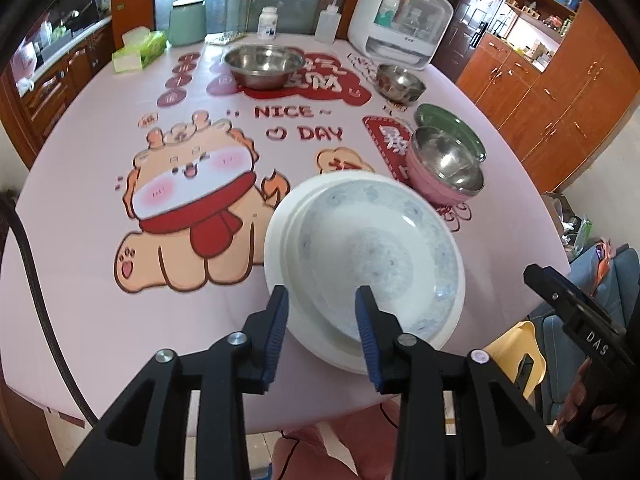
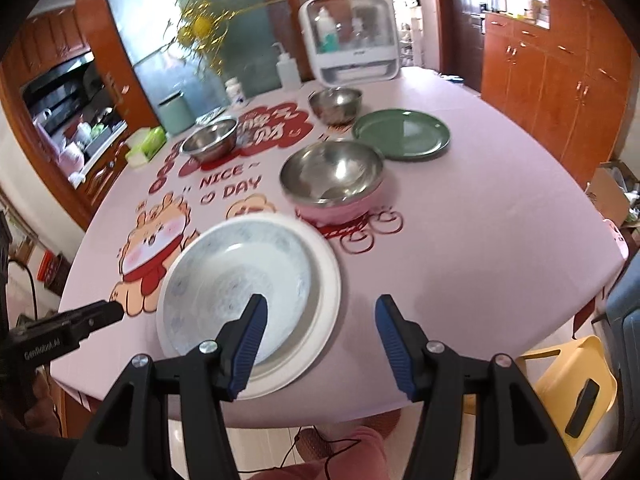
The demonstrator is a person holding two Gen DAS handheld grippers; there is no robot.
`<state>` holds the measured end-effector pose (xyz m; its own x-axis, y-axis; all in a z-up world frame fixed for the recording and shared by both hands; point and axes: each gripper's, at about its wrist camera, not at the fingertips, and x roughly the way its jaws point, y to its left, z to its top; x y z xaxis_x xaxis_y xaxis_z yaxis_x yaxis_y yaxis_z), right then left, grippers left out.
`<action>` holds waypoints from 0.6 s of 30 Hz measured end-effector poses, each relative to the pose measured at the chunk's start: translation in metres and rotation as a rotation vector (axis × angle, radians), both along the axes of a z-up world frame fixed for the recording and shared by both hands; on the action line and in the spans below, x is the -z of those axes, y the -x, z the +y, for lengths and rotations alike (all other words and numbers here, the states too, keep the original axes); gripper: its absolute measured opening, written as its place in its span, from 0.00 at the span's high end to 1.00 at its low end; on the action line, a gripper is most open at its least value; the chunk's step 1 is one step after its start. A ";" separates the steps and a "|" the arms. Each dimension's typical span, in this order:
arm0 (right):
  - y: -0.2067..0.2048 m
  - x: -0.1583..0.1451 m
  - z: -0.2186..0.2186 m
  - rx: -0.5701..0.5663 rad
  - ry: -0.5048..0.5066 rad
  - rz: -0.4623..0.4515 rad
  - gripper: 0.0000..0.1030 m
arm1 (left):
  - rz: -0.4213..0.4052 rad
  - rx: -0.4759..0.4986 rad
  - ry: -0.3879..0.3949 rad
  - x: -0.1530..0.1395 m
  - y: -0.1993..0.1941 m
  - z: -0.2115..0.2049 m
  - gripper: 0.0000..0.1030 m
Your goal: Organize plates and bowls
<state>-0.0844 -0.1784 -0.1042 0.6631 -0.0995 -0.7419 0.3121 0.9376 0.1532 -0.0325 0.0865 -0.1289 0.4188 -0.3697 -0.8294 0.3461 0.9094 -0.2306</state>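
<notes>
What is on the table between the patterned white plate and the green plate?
The pink bowl, with a steel bowl nested inside, sits between the patterned plate and the green plate; the right wrist view shows it best.

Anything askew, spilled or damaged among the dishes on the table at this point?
Only one thing: the patterned plate sits off-centre on the white plate beneath it, shifted towards the cartoon print. No spills or breakage visible; the bowls stand upright.

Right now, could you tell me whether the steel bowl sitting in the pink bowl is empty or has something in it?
Empty: the steel bowl shows only bare, shiny metal inside, and it sits upright, nested in the pink bowl.
</notes>
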 end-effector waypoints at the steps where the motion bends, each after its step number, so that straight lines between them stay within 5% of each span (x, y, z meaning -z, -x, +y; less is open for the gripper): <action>1: 0.000 -0.002 -0.002 0.004 0.003 -0.010 0.45 | -0.017 -0.002 -0.004 -0.003 0.000 -0.001 0.60; 10: -0.017 -0.017 -0.035 -0.037 -0.002 -0.051 0.45 | -0.114 -0.029 -0.043 -0.031 -0.004 -0.014 0.54; 18: -0.045 -0.022 -0.075 -0.127 -0.028 -0.043 0.45 | -0.072 -0.087 -0.055 -0.036 -0.014 -0.047 0.52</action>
